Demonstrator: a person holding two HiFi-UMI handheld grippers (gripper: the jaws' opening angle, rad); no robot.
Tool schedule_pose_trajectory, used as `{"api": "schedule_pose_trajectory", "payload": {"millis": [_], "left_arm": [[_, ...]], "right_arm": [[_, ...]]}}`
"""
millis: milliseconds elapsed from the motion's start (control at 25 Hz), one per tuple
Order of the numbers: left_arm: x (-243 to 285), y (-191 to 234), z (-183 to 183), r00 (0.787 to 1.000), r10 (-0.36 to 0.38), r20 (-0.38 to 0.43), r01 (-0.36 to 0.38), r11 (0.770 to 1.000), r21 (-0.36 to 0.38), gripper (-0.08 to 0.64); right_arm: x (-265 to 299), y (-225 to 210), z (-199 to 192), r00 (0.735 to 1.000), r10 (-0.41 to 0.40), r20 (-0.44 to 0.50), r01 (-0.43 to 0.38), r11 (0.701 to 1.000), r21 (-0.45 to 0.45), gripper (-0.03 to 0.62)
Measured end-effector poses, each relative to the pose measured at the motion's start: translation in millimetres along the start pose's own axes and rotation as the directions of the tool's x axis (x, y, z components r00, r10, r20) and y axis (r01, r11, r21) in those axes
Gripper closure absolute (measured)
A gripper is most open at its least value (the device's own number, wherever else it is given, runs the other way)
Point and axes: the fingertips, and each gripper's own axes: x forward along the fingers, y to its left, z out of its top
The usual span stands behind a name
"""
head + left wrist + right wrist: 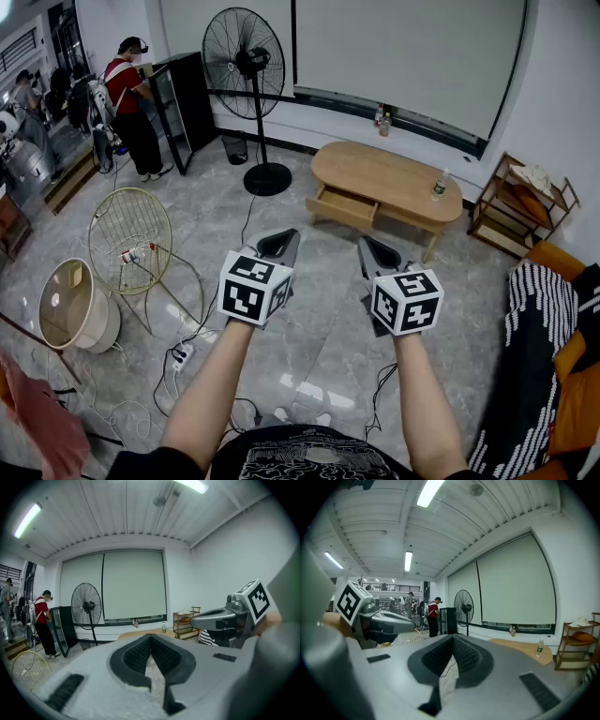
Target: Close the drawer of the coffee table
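Observation:
The oval wooden coffee table (394, 178) stands across the room by the far wall. Its drawer (343, 207) is pulled out on the left front side. Both grippers are held up side by side in front of me, far short of the table. The left gripper (279, 243) is shut with nothing in it; its tips (151, 637) meet. The right gripper (374, 251) is also shut and empty, its tips (453, 637) together. In the right gripper view the table top (520, 647) shows to the right.
A standing fan (246, 58) is left of the table, a wooden shelf (521, 202) to its right. A bottle (438, 186) stands on the table. A sofa with a striped blanket (539, 356), a wire chair (131, 230), floor cables (183, 354) and a person (131, 103) are around.

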Motion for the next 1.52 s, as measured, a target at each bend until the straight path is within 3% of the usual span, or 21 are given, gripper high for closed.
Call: {"api": "schedule_pose_trajectory", "payload": {"millis": [440,840,1520], "left_arm": [[11.4,-20.8,-11.5,1.000,0.006,-0.006,-0.006,1.000,-0.006,0.557],[35.4,-5.7,-14.0,1.000,-0.005,0.002,0.005,1.000,-0.003,0.557],[174.7,119.9,4.0,0.994,-0.106,-0.004,0.106,0.994,-0.011,0.557]], "right_arm": [[-8.6,-15.1,-13.0,1.000,0.004,0.011,-0.004,1.000,-0.002,0.588],[16.9,-27.4,-19.6,1.000,-0.007,0.009,0.007,1.000,0.001,0.563],[180.3,-88.8,-0.6,0.996,-0.086,-0.022,0.086,0.996,0.010,0.420]]}}
